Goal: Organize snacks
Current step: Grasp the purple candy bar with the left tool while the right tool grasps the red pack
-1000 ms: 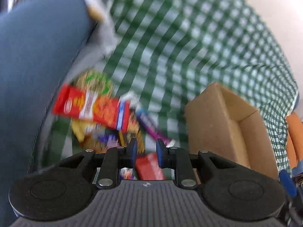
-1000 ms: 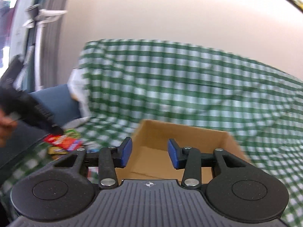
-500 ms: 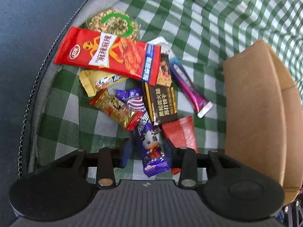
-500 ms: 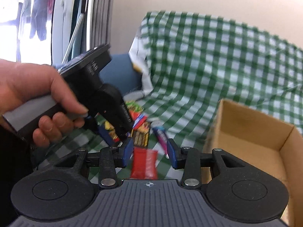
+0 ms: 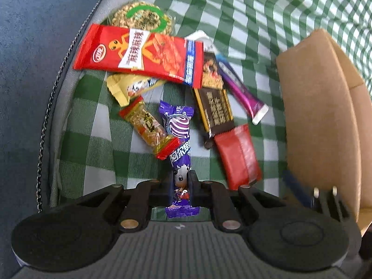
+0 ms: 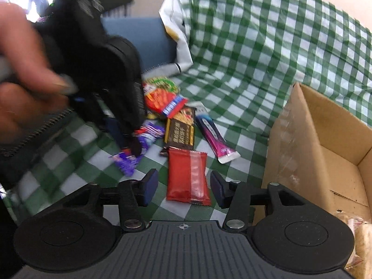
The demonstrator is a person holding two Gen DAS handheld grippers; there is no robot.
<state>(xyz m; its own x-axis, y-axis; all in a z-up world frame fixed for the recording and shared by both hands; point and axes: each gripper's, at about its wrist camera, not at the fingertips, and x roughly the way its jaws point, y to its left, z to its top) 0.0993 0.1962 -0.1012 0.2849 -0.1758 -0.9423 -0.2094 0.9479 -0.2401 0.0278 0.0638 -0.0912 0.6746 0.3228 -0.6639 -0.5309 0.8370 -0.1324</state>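
Observation:
A pile of snacks lies on the green checked cloth (image 5: 97,121). My left gripper (image 5: 182,181) is shut on the near end of a purple candy wrapper (image 5: 179,144); the wrapper also shows in the right wrist view (image 6: 130,160). My right gripper (image 6: 183,186) is open, its jaws on either side of a red packet (image 6: 187,176), which the left wrist view shows too (image 5: 237,153). A cardboard box (image 6: 313,144) stands open to the right of the pile (image 5: 320,121).
Other snacks: a long red bag (image 5: 139,53), a round green-labelled cake (image 5: 141,21), a yellow packet (image 5: 125,88), a peanut bar (image 5: 148,127), a dark chocolate bar (image 5: 214,107), a magenta stick (image 5: 241,90). A blue cushion (image 5: 30,46) borders the left.
My left gripper has come down onto the pile and closed on the purple wrapper. My right gripper has swung left from the box and lowered over the red packet.

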